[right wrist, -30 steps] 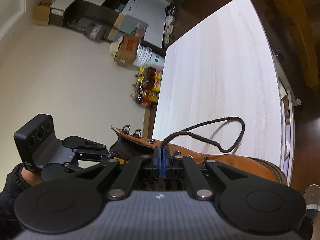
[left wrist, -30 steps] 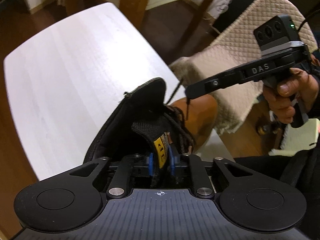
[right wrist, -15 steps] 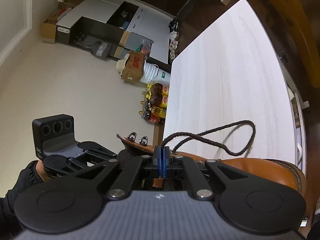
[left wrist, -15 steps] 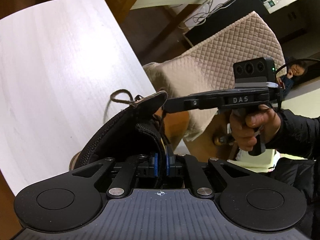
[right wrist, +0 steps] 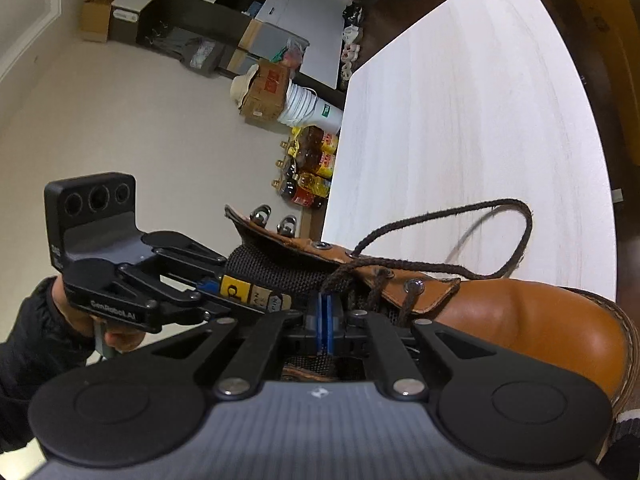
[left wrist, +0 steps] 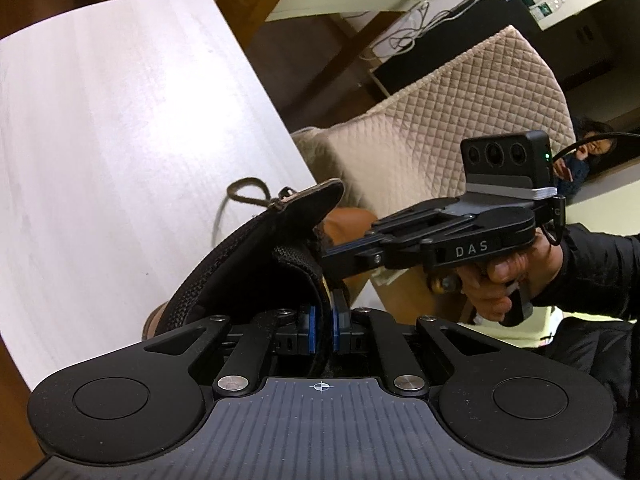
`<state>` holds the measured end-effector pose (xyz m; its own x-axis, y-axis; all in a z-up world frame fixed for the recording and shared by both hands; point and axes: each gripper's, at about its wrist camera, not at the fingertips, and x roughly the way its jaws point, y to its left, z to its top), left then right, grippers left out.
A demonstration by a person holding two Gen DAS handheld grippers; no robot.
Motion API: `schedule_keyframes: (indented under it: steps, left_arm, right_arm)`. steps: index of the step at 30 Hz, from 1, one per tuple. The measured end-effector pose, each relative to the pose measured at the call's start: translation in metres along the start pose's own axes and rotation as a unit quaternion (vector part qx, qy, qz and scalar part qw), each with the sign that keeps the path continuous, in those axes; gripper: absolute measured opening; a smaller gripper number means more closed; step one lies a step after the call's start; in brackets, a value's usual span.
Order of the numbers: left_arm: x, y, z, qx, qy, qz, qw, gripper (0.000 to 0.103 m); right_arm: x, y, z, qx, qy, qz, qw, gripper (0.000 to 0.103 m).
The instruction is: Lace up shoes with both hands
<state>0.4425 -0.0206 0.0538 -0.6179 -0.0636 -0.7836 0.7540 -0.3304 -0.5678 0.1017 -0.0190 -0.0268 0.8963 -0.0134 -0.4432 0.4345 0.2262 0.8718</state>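
A tan leather boot (right wrist: 520, 316) lies on the white table (right wrist: 460, 120), its toe to the right in the right wrist view. My left gripper (left wrist: 324, 320) is shut on the boot's black mesh tongue (left wrist: 260, 256), which carries a yellow label (right wrist: 232, 290). The same left gripper (right wrist: 212, 286) reaches in from the left. A dark brown shoelace (right wrist: 528, 220) loops over the table and runs back through the eyelets to my right gripper (right wrist: 326, 308). Its jaws are opening but stay nearly together, with the lace at their tips. The right gripper (left wrist: 326, 258) points at the tongue from the right.
A quilted beige chair (left wrist: 440, 120) stands just past the table's edge, and a person (left wrist: 592, 152) sits far behind it. On the floor beside the table are bottles (right wrist: 308, 168), a cardboard box (right wrist: 268, 88) and a white bucket (right wrist: 308, 108).
My left gripper tilted and shifted with the tongue, so the tongue now stands higher and the lace loop shows behind it. The right gripper's fingers came in closer to the tongue.
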Motion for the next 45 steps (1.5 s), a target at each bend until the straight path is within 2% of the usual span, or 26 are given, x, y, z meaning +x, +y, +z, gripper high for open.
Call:
schedule_keyframes:
  steps: [4, 10, 23, 26, 29, 34, 38, 42, 45]
  left_arm:
    - [0.0, 0.003, -0.001, -0.007, -0.005, -0.003, 1.0, 0.008]
    - [0.001, 0.008, -0.002, -0.015, -0.008, -0.008, 0.9998, 0.008]
    - [0.003, 0.007, -0.001, -0.018, -0.009, -0.008, 0.9998, 0.008]
    - [0.002, 0.008, -0.002, -0.017, -0.009, -0.009, 0.9998, 0.008]
    - [0.002, 0.01, -0.003, -0.019, -0.01, -0.013, 0.9997, 0.008]
    - [0.0, 0.012, -0.005, -0.014, -0.01, -0.012, 0.9998, 0.008]
    - [-0.001, 0.01, -0.006, -0.003, -0.011, -0.003, 0.9999, 0.009]
    - [-0.001, 0.006, -0.008, 0.002, -0.014, 0.006, 0.9999, 0.01]
    - [-0.004, 0.003, -0.01, 0.004, -0.017, 0.012, 0.9998, 0.01]
  right_arm:
    - [-0.008, -0.002, 0.0, 0.022, -0.004, 0.0, 1.0, 0.013]
    - [-0.013, -0.001, -0.009, 0.049, 0.005, 0.004, 0.999, 0.013]
    - [0.008, 0.003, -0.008, 0.048, 0.037, 0.011, 0.998, 0.012]
    - [0.009, -0.002, -0.008, 0.057, 0.037, 0.019, 0.998, 0.012]
    - [0.01, -0.008, -0.009, 0.065, 0.039, 0.036, 0.996, 0.003]
    - [0.0, -0.003, -0.006, 0.054, 0.051, 0.032, 0.997, 0.002]
    - [-0.017, 0.003, -0.005, 0.054, 0.075, 0.045, 0.995, 0.002]
    - [-0.025, 0.014, -0.017, 0.051, 0.129, 0.077, 0.987, 0.002]
    - [-0.022, 0.02, -0.029, 0.048, 0.157, 0.084, 0.983, 0.001]
